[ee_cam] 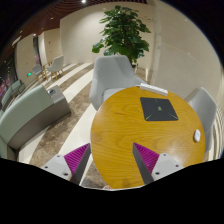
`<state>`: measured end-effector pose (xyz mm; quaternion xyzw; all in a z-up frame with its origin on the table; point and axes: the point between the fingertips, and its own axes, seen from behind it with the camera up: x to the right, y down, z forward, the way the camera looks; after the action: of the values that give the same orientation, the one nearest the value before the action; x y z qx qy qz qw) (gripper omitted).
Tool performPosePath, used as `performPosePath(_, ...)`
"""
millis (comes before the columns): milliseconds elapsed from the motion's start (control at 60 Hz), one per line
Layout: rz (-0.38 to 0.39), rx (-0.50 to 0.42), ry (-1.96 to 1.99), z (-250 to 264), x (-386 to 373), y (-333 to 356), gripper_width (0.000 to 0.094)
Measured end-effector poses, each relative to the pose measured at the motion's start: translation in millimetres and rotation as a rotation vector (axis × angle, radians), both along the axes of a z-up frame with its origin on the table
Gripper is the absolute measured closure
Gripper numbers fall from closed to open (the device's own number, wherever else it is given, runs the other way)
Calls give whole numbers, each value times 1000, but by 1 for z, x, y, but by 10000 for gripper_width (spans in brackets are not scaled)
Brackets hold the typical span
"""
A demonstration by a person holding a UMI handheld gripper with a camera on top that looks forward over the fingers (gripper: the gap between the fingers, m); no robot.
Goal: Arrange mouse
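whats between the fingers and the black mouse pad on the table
Only bare wooden table top. In the gripper view, the open fingers hover over its near edge, the black mouse pad lies beyond them, and the white mouse sits off to the right.

Your gripper (110, 158), jaws apart

Both fingers reach forward from the near side, magenta pads (77, 156) facing inward across a wide gap, nothing held between them.

Table (125, 125) orange wood grain; mouse pad (156, 108) black; mouse (197, 135) white; plant (123, 30) green.
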<state>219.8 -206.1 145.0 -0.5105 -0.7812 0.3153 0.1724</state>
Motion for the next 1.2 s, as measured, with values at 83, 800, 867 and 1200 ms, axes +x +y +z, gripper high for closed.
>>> performPosePath(83, -2, -7, 19, 2, -3, 1, 64)
performPosePath(800, -338, 48, 71, -2, 10, 208, 70)
performPosePath(867, -379, 51, 72, -5, 14, 233, 70)
performPosePath(1200, -529, 90, 77, -14, 18, 359, 71)
